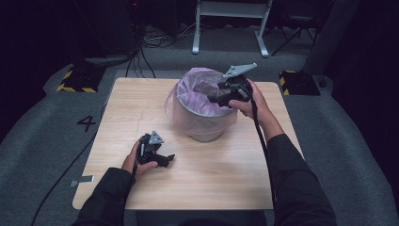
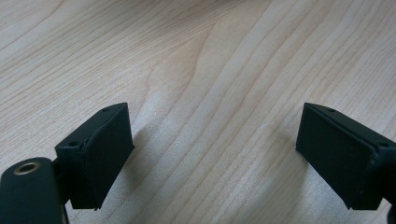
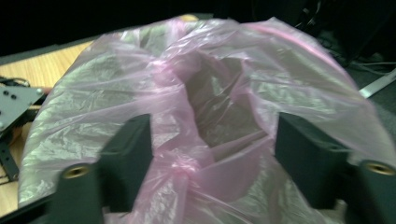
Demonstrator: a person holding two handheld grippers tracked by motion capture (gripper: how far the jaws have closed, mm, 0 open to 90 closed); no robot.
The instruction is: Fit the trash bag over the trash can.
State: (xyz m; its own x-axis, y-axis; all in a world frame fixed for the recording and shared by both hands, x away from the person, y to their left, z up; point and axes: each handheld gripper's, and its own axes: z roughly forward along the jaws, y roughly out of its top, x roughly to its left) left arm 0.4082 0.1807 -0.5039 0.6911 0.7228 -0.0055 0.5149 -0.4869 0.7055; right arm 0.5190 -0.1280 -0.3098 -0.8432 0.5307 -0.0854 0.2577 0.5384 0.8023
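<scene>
black jaws of the right gripper (image 3: 210, 163) stand partly apart around a bunched fold of the pink bag (image 3: 187, 116), pads not yet pressing. bag lines the bin (image 1: 205, 127) near the table's (image 1: 141, 103) far edge, already draped over the rim. left gripper (image 1: 162, 159) rests wide open and empty near the front left. gathering seems barely begun.

Bin liner (image 3: 201, 107): thin pink plastic film, translucent, crinkled, glossy highlights. Bin (image 1: 205, 129): grey, smooth-looking under film. Bench (image 2: 224, 60): pale wood, fine grain, matt. Left tool (image 2: 215, 158) pads (image 2: 105, 156): black, matt, rubbery. Floor (image 1: 42, 127): grey carpet, rough.
</scene>
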